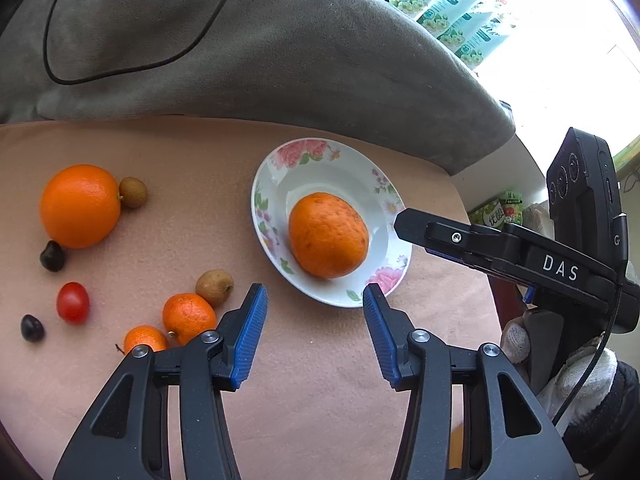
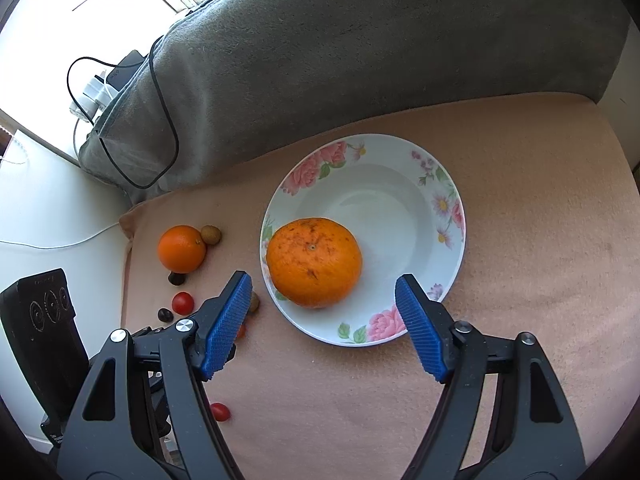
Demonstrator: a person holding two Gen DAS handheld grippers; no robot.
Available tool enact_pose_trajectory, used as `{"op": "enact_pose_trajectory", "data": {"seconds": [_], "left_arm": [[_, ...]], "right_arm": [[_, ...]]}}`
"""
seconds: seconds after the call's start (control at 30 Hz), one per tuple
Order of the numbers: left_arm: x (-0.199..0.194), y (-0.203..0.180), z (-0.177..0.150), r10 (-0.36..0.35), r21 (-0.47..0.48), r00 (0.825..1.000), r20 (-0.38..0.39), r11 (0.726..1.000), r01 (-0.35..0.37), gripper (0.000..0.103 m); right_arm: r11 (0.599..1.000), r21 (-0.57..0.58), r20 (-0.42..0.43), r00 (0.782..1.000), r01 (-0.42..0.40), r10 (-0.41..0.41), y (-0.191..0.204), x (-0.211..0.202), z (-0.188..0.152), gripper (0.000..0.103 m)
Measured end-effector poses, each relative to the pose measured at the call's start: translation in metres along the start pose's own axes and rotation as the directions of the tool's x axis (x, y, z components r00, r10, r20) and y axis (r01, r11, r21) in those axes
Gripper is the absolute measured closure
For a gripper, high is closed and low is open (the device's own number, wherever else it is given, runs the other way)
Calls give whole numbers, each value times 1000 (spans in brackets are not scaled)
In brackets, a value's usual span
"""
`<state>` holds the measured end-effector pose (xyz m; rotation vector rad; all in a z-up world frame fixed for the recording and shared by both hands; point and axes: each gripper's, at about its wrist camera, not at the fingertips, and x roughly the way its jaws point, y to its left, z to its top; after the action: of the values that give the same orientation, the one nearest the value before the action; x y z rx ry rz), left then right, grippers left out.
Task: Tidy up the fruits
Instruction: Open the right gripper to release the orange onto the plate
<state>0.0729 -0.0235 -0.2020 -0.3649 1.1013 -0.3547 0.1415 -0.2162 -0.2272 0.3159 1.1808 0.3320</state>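
A speckled orange (image 1: 328,236) (image 2: 314,262) lies in the white flowered plate (image 1: 320,152) (image 2: 440,184) on a pink cloth. My right gripper (image 2: 323,280) hovers open over the plate's near side, its blue pads apart from the orange. My left gripper (image 1: 315,292) is open and holds nothing, just short of the plate's near rim. To the left on the cloth lie a big orange (image 1: 80,206) (image 2: 182,248), two mandarins (image 1: 188,318), two longans (image 1: 215,287), a cherry tomato (image 1: 73,303) (image 2: 183,303) and two dark fruits (image 1: 52,256).
A grey blanket (image 1: 240,60) (image 2: 360,40) with a black cable rises behind the cloth. Another cherry tomato (image 2: 219,412) lies near the cloth's front. The right gripper's body (image 1: 560,268) and a gloved hand (image 1: 516,340) stand right of the plate. Packets (image 1: 460,12) sit by the window.
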Motion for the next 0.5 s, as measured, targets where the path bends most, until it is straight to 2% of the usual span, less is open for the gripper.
{"op": "enact_pose_trajectory", "data": {"seconds": [0.07, 0.2, 0.5], "left_arm": [[-4, 2, -1, 10, -3, 1000, 5, 1000, -10, 47], [-11, 6, -4, 37, -4, 999, 17, 999, -37, 42], [-25, 21, -10, 90, -39, 995, 35, 995, -89, 38]], "right_arm": [[1000, 2, 6, 1000, 0, 0, 1, -1, -1, 25], [1000, -3, 19, 1000, 1, -1, 3, -2, -4, 18], [999, -43, -7, 1000, 19, -19, 11, 0, -6, 16]]}}
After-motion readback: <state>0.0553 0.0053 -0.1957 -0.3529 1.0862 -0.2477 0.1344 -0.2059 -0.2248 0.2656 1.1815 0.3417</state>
